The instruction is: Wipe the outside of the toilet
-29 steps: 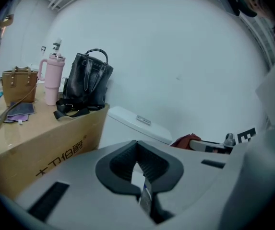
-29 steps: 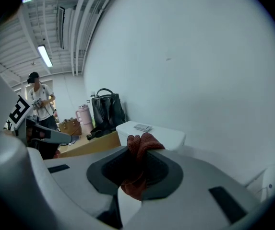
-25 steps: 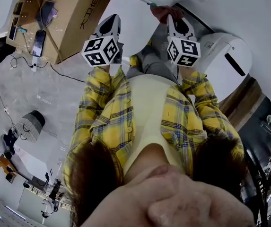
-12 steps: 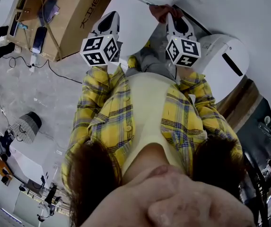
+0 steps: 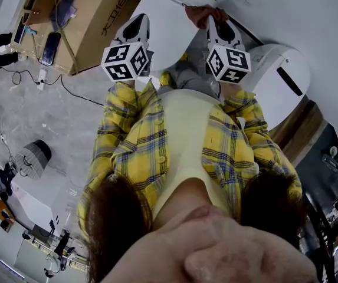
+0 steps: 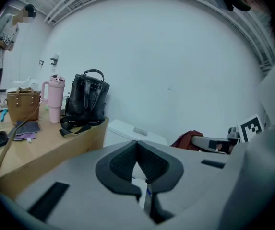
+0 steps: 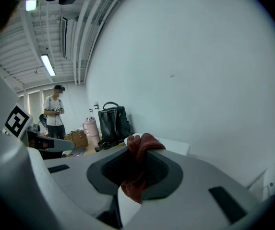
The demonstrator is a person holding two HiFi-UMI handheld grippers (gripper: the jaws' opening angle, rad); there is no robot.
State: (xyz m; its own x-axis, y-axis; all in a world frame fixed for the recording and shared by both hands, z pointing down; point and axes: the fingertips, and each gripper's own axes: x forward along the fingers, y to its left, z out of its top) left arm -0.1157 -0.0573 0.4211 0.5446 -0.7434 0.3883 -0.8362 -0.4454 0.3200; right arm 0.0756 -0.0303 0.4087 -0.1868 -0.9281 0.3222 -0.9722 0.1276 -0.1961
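Red cloth [image 7: 144, 145] in right gripper [image 7: 138, 163] — toilet [image 5: 170, 31] near

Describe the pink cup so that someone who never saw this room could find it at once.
In the left gripper view, find the brown surface left of the toilet tank. A brown handbag and a black bag stand on it, and the pink cup stands upright between them. It is the only pink thing there, tall, with a side handle.
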